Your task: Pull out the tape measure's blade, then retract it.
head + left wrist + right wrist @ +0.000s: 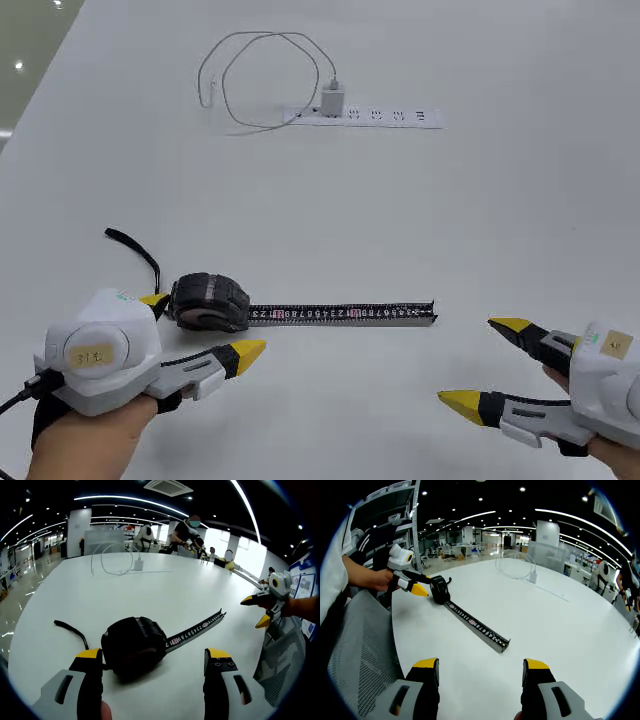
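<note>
A black tape measure [208, 302] lies on the white table [420, 220], its blade [345, 314] drawn out to the right and lying flat, hook end [432, 311] free. A black wrist strap [135, 250] trails off to its left. My left gripper [205, 325] is open with its jaws on either side of the case [134, 642], not closed on it. My right gripper [485, 362] is open, a little right of and nearer than the blade's end [504, 644], holding nothing.
A white power strip [385, 116] with a plugged-in charger [332, 100] and a looped white cable [262, 78] lies at the far side of the table. A grey mesh chair back [362, 650] stands at the table's near edge. People work at the far end of the room.
</note>
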